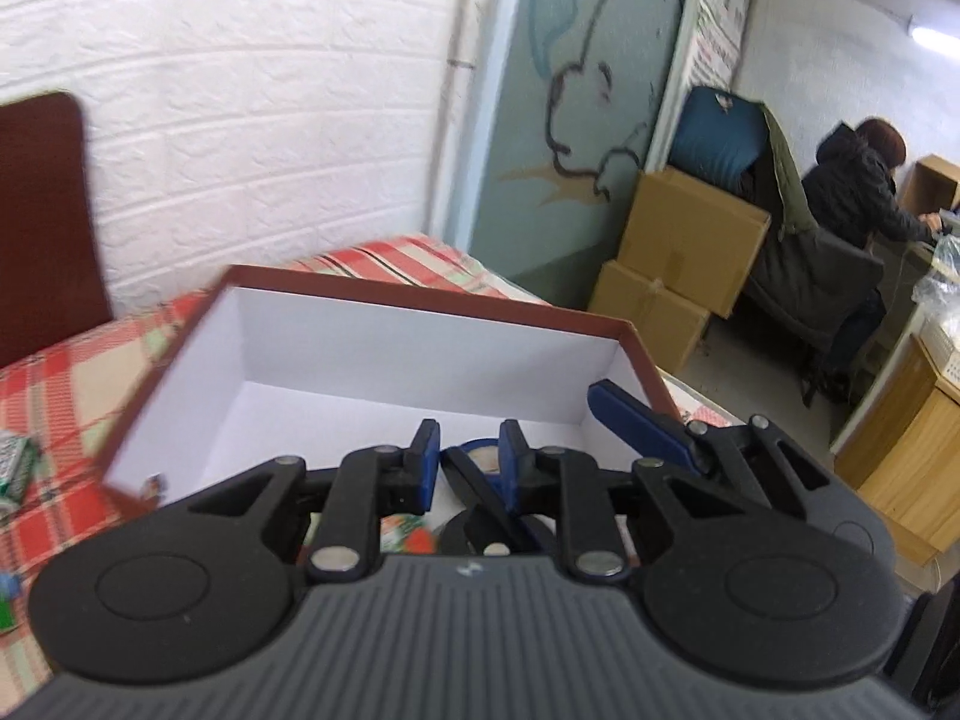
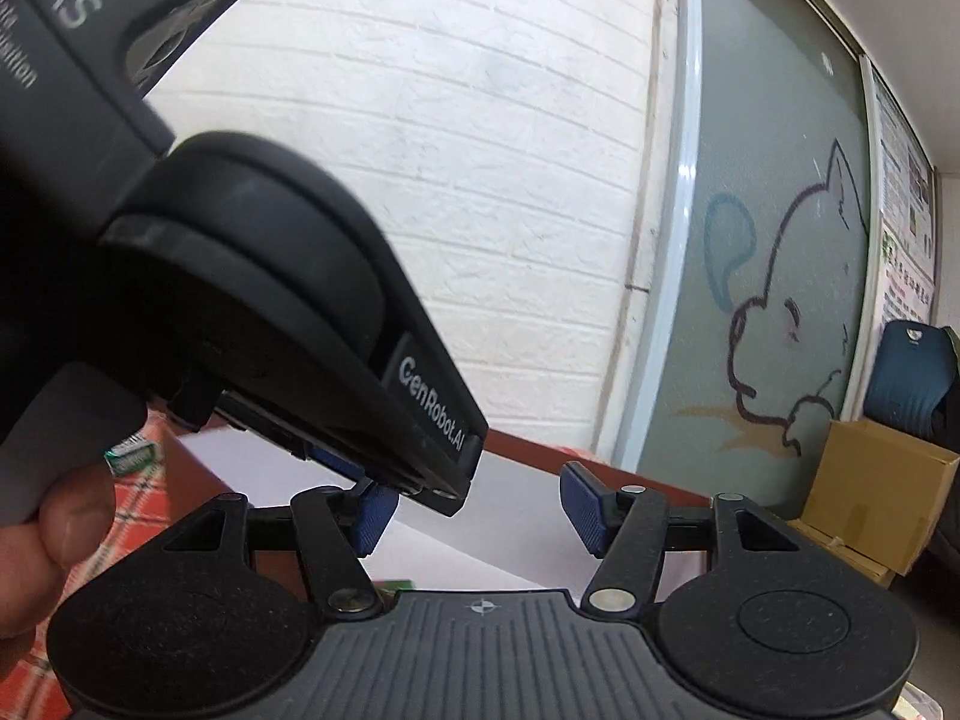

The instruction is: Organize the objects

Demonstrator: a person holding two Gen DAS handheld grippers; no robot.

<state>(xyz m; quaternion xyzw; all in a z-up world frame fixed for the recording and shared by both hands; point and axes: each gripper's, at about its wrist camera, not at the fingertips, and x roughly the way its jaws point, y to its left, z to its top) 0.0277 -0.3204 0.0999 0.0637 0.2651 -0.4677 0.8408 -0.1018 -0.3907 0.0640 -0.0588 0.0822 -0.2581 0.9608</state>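
Note:
A red-brown box (image 1: 420,300) with a white inside stands open on the plaid cloth. My left gripper (image 1: 468,462) hovers over its near end, its blue pads shut on a small blue roll (image 1: 477,450). A dark round part shows just under the roll. From the right, a blue fingertip (image 1: 636,426) of the right-hand tool reaches over the box's corner. In the right wrist view my right gripper (image 2: 480,513) is open with nothing between its pads, above the same box (image 2: 540,450). The left tool's black housing (image 2: 270,300) crosses in front of it.
A thumb (image 2: 60,516) grips the left tool. A green pack (image 1: 15,468) lies on the red plaid cloth (image 1: 60,372) left of the box. Something green and red (image 1: 408,534) lies in the box. Cardboard boxes (image 1: 690,240) and a seated person (image 1: 858,192) are far right.

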